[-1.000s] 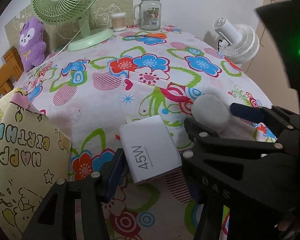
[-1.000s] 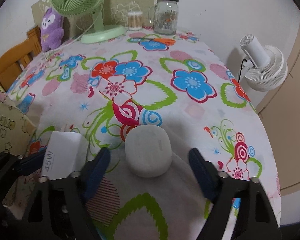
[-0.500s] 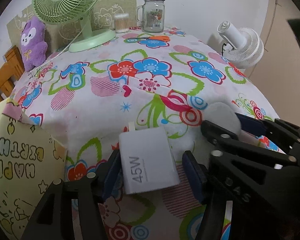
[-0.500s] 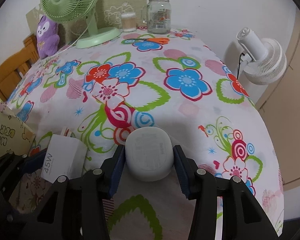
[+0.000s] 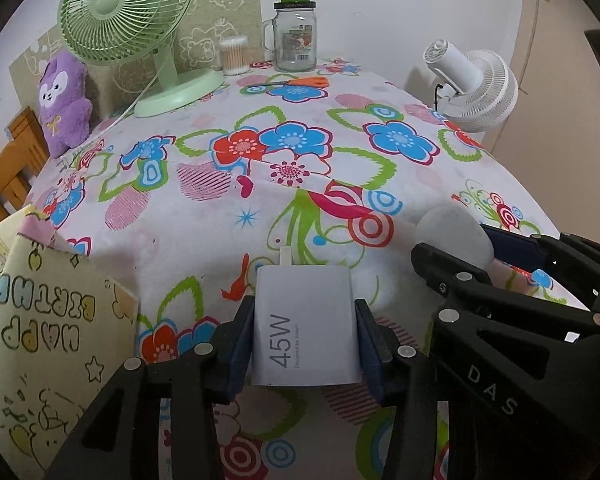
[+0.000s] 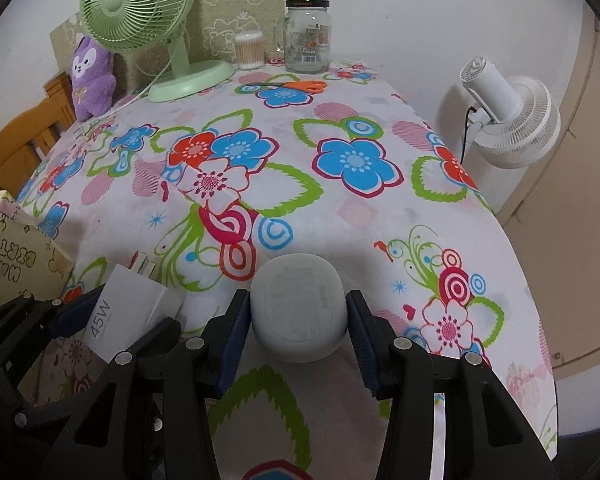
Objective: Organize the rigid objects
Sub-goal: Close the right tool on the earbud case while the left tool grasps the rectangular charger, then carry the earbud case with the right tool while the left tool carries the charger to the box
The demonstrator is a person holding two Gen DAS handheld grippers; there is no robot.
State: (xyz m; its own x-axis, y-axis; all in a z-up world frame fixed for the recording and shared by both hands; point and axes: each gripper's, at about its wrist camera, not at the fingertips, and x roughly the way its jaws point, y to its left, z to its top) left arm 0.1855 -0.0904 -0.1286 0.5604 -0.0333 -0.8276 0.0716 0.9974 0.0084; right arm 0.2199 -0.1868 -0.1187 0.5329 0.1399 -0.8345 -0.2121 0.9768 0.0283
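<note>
Both grippers are clamping rigid items at the table's near edge: the left gripper (image 5: pixel 304 336) is pinching the white 45W charger (image 5: pixel 305 328) across its flat sides, while the right gripper (image 6: pixel 296 320) is squeezing the rounded white case (image 6: pixel 299 307), a smooth shell likely to slip. Only the right wrist view is showing the case's top face; farther off, the flowered tablecloth (image 6: pixel 340 208) is lying bare.

Matt white plastic charger (image 5: pixel 306 326), printed cloth table cover (image 5: pixel 204 216), glass jar (image 5: pixel 295 42)

White charger (image 5: pixel 305 326) — "45W"; black gripper arm (image 5: pixel 496 360) — "DAS"; yellow bag (image 5: pixel 40 344) — "HAPPY BIRTHDAY", upside down.
</note>
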